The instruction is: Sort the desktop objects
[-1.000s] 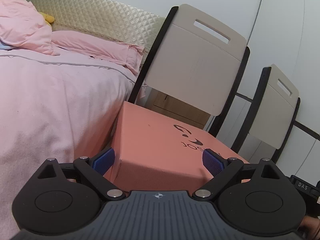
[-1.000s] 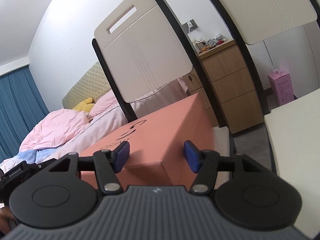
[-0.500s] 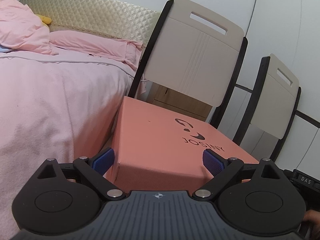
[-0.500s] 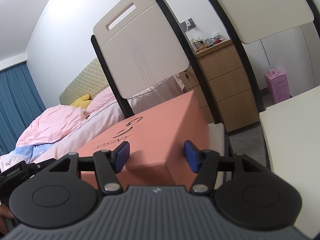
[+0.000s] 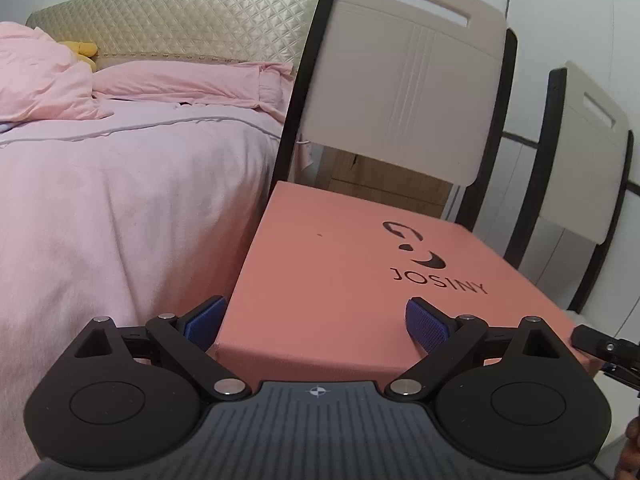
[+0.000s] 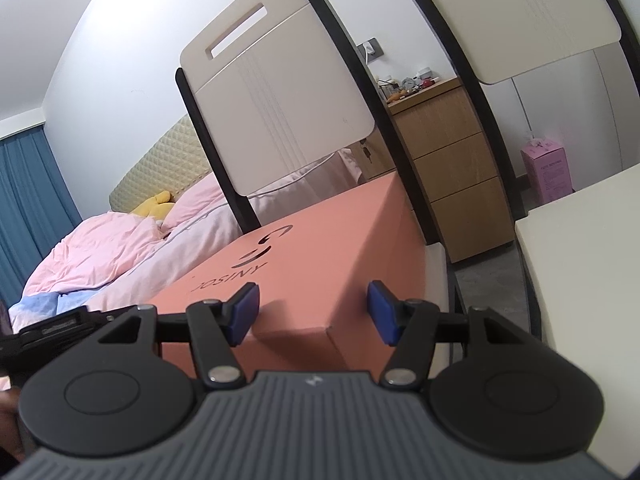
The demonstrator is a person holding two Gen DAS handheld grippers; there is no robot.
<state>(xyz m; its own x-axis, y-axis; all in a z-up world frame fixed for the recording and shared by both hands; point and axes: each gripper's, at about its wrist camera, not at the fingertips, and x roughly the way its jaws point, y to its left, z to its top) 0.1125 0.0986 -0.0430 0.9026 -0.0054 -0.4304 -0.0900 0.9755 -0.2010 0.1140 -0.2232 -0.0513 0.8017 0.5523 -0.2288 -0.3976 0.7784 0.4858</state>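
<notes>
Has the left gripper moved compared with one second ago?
Yes. In its own view the left gripper has swung rightwards along the pink box; the near chair back now looks upright.

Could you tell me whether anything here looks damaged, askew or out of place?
Nothing stands out. The salmon box looks intact with its lid flush, and sits on a chair seat. Only a tiny dark speck marks its top.

One salmon-pink JOSINY box [image 5: 344, 264]. Two beige chair backs [image 5: 404, 88], black-framed. One bed [image 5: 120, 208], one pink pillow [image 5: 192, 84], one yellow plush toy [image 5: 80, 50]. One wooden drawer chest [image 6: 452, 168], three drawers. One pink carton [image 6: 548, 168]. Two grippers.
</notes>
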